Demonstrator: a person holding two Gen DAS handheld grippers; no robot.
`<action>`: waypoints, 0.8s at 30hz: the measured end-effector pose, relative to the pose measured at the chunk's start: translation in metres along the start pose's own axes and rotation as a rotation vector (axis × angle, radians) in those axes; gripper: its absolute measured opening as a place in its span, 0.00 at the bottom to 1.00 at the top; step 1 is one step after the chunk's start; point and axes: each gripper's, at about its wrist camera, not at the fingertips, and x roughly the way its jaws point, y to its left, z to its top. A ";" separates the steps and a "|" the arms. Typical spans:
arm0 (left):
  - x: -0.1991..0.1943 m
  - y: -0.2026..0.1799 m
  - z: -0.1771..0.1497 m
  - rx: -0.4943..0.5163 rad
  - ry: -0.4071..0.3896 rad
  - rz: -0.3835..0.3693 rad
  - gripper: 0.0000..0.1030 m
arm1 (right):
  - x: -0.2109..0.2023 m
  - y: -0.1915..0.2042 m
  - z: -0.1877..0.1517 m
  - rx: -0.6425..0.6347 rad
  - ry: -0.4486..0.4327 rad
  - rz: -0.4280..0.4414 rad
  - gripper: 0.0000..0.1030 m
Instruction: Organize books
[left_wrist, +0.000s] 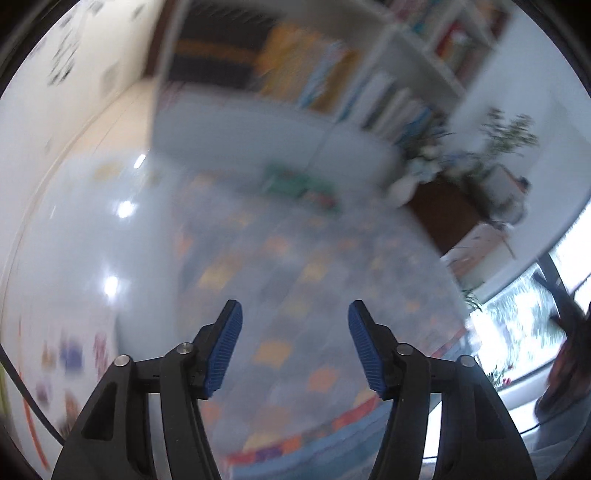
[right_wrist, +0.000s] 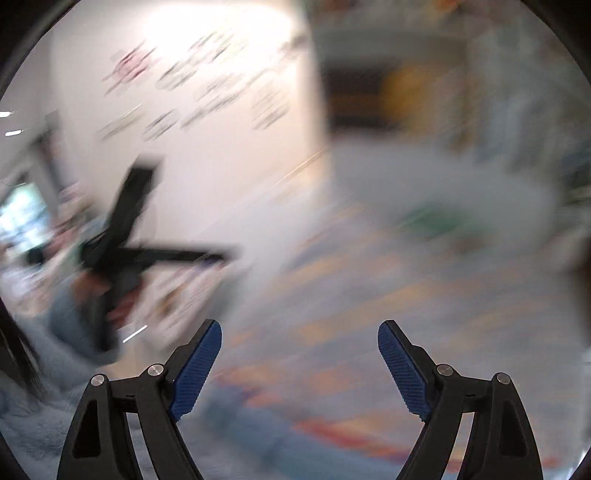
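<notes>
Both views are smeared by motion blur. Left gripper: jaws parted to a moderate gap, nothing between the blue pads, nothing touched; only the patterned rug is seen beyond them. Books are seen upright in the white shelf at the far wall, well apart from the gripper. Right gripper: jaws spread wide, released, nothing held. A green item on the floor cannot be identified.

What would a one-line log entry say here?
left gripper: open, empty | right gripper: open, empty | bookshelf: ahead | view: blurred
</notes>
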 end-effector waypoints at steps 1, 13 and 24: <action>-0.006 -0.013 0.013 0.036 -0.037 -0.021 0.62 | -0.024 -0.016 0.012 0.012 -0.064 -0.084 0.84; 0.013 -0.072 0.096 0.077 -0.193 -0.025 0.71 | -0.194 -0.167 0.106 0.116 -0.535 -0.386 1.00; 0.188 -0.054 0.099 0.070 -0.122 0.371 0.77 | 0.080 -0.322 0.076 0.439 -0.278 -0.341 1.00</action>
